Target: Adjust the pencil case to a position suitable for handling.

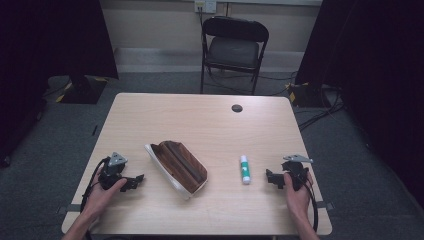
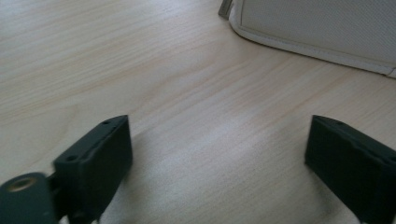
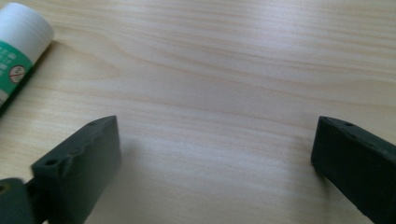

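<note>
A brown and white pouch (image 1: pixel 176 165) lies open near the middle of the light wooden table (image 1: pixel 200 120); its white edge (image 2: pixel 317 28) shows at the top right of the left gripper view. A white and green glue stick (image 1: pixel 244 169) lies to the pouch's right, and its capped end (image 3: pixel 18 51) appears at the top left of the right gripper view. My left gripper (image 1: pixel 135 181) rests on the table left of the pouch, jaws open and empty (image 2: pixel 217 154). My right gripper (image 1: pixel 272 178) rests right of the glue stick, jaws wide open with nothing between them (image 3: pixel 215 158).
A small dark round cap (image 1: pixel 237 108) sits in the table near its far edge. A black folding chair (image 1: pixel 233 47) stands beyond the table. Dark curtains hang at both sides, and cables run over the grey floor.
</note>
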Tool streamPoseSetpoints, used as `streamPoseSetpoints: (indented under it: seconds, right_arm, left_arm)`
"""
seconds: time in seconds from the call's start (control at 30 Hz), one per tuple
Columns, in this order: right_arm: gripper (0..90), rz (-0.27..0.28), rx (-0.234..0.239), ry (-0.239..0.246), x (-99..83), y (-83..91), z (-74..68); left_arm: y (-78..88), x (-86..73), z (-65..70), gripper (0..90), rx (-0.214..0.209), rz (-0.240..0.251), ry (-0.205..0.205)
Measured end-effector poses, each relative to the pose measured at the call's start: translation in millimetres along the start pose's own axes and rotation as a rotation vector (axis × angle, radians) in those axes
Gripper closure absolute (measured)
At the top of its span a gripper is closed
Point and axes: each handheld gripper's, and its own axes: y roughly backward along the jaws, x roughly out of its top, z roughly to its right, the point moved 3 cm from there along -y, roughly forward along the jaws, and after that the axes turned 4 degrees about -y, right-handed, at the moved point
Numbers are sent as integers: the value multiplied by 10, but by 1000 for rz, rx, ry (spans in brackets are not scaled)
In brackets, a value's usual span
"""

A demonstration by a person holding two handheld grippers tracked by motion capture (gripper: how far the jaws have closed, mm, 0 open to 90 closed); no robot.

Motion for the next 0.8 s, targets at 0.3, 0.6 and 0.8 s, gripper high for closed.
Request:
streamPoseSetpoints:
  seconds: [0.3, 0.6, 0.8]
  right_arm:
    - [0, -6, -15, -13, -4, 0, 23]
    - [0, -5, -15, -12, -5, 1, 24]
    - [0, -6, -17, -15, -8, 4, 21]
  left_arm:
    - [29, 15, -8, 185, 7, -1, 25]
    - [175, 114, 51, 175, -6, 55, 30]
    - [337, 182, 140, 174, -58, 127, 19]
